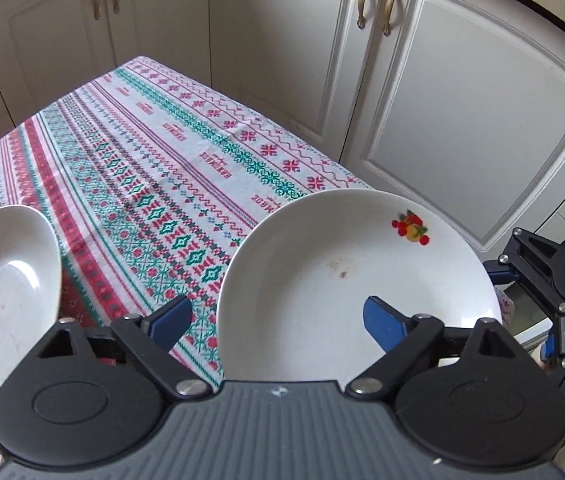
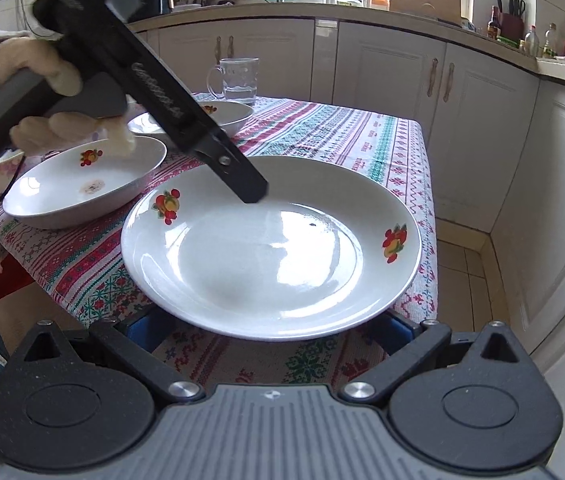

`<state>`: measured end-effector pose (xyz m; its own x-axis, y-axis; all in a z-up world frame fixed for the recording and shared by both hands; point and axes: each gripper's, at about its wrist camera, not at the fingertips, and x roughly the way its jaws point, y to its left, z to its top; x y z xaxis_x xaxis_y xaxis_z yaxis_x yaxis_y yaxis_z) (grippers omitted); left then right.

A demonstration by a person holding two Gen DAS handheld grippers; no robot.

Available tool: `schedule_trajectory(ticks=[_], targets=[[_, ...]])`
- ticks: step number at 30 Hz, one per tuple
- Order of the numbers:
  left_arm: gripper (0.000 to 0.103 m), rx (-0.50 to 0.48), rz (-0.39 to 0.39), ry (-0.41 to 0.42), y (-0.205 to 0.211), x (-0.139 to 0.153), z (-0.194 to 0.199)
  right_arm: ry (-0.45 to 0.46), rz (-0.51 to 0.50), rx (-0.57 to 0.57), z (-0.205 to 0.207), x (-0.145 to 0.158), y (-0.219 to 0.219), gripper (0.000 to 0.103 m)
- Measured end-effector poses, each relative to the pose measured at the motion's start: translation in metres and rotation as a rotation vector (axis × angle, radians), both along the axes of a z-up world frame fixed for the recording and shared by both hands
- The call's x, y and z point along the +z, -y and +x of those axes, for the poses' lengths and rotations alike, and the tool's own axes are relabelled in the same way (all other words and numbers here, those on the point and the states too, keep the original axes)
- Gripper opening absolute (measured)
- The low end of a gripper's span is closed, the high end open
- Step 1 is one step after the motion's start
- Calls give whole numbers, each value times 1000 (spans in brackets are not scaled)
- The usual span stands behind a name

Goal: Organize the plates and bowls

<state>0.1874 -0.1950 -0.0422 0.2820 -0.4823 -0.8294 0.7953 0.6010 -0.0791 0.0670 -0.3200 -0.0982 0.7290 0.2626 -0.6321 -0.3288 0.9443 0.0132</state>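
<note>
A large white plate (image 2: pixel 270 248) with fruit decals is seen at the near right corner of the bench (image 2: pixel 362 128), which is covered by a red, green and white patterned cloth (image 1: pixel 142 168). The plate's near edge hangs past the bench edge, over the right tongs (image 2: pixel 270 328). Their blue pads are mostly hidden beneath the plate rim, one at either side, so whether they press on the plate cannot be told.

The left tongs (image 1: pixel 278 320) are held above the same plate (image 1: pixel 358 280) with their jaws apart. One blue pad (image 1: pixel 386 320) is seen over the plate's inside, the other over the cloth just beside the rim, so the rim lies between them; no pressing on it is seen. From the right wrist view, the left tool (image 2: pixel 250 184) is seen slanting down from the upper left, its tip over the far inner slope of the plate, and a gloved hand (image 2: pixel 42 92) is wrapped around its grip.

To the left of the large plate, apart from it, a shallow white bowl (image 2: pixel 86 184) with a fruit decal rests on the cloth. Behind it two more white dishes (image 2: pixel 226 114) are partly hidden by the tool. A glass mug (image 2: pixel 238 80) with some water stands at the far edge of the bench. Cream cabinet doors (image 1: pixel 462 128) with brass handles are seen beyond
</note>
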Motion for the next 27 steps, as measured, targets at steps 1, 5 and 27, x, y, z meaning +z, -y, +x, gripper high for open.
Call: schedule_trajectory(ticks=[1,5,27], targets=[[87,-9,1,-12,2,-2,3,2,2,4,0,0,1,103],[79,-41,18,-52,11,-8,10,4,3,20,1,-1,3,103],[68,-46,3,-96,11,-5,28,-46,-34,54,14,12,-2,103]])
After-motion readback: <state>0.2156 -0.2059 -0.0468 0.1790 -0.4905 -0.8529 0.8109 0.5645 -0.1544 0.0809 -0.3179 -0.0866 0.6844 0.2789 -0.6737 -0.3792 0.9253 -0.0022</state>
